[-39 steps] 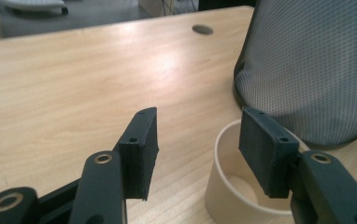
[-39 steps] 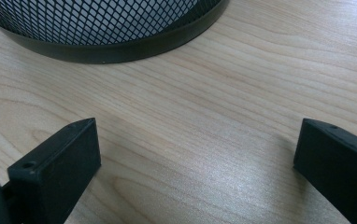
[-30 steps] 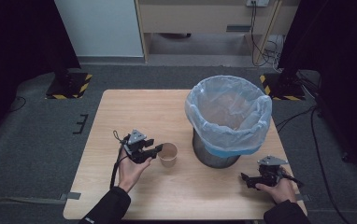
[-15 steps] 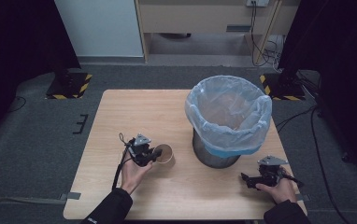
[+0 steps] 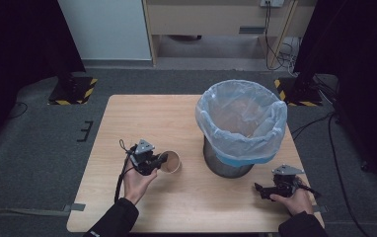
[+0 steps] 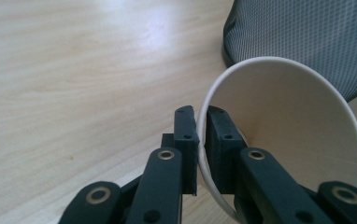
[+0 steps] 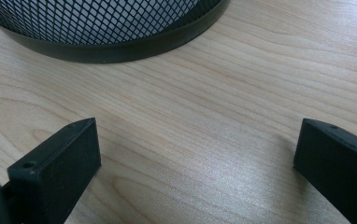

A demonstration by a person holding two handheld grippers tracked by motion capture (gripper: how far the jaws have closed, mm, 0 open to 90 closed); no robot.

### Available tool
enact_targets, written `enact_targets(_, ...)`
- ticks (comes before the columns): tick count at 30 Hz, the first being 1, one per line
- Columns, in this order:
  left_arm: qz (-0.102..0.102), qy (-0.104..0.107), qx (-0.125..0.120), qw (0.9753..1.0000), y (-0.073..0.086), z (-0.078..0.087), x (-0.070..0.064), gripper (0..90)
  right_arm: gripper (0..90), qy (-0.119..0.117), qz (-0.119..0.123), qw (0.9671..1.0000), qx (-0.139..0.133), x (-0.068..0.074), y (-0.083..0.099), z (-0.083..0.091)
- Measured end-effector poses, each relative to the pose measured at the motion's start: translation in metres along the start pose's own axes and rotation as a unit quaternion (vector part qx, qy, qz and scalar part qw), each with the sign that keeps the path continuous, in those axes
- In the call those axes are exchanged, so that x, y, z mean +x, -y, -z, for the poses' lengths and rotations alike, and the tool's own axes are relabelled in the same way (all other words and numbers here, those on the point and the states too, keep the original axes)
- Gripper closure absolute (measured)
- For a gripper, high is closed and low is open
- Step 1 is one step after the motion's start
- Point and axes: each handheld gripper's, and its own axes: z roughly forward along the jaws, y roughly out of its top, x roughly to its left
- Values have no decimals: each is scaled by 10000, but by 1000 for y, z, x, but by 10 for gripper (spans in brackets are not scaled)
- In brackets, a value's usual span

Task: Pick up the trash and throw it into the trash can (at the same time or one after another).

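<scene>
A brown paper cup [image 5: 171,161] with a white inside [image 6: 303,121] is tipped toward the bin, left of the table's middle. My left gripper [image 5: 161,161] is shut on its rim, one jaw outside and one inside [image 6: 202,122]. A black mesh bin [image 5: 228,163] lined with a pale blue bag [image 5: 241,118] stands at the right of the table; its mesh wall [image 6: 307,37] rises just behind the cup. My right gripper [image 5: 258,189] rests low near the front right corner, jaws wide open [image 7: 193,154] over bare wood, the bin's base [image 7: 116,44] just ahead.
The light wooden table [image 5: 142,118] has bare room at its left and back. Grey carpet surrounds it, with yellow-black striped stand feet [image 5: 73,91] behind and cables [image 5: 275,44] at the back right.
My left gripper has shifted slightly toward the bin with the cup pinched in it, and the cup now tilts more. The right gripper has stayed put.
</scene>
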Motion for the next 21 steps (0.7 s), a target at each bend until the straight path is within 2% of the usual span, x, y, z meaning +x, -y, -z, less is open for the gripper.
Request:
enact_targets(10, 15, -10, -489, 9988, -12, 23, 0, 830, 9, 0, 2, 10000, -1, 0, 0, 0)
enact_targets(16, 72, -23, -855, 9963, -23, 41, 2, 830, 8, 2, 21, 10000, -4, 0, 0, 0)
enact_targets(21, 131, -83, -1158, 9931, -30, 55, 5, 830, 8, 3, 22, 10000, -5, 0, 0, 0)
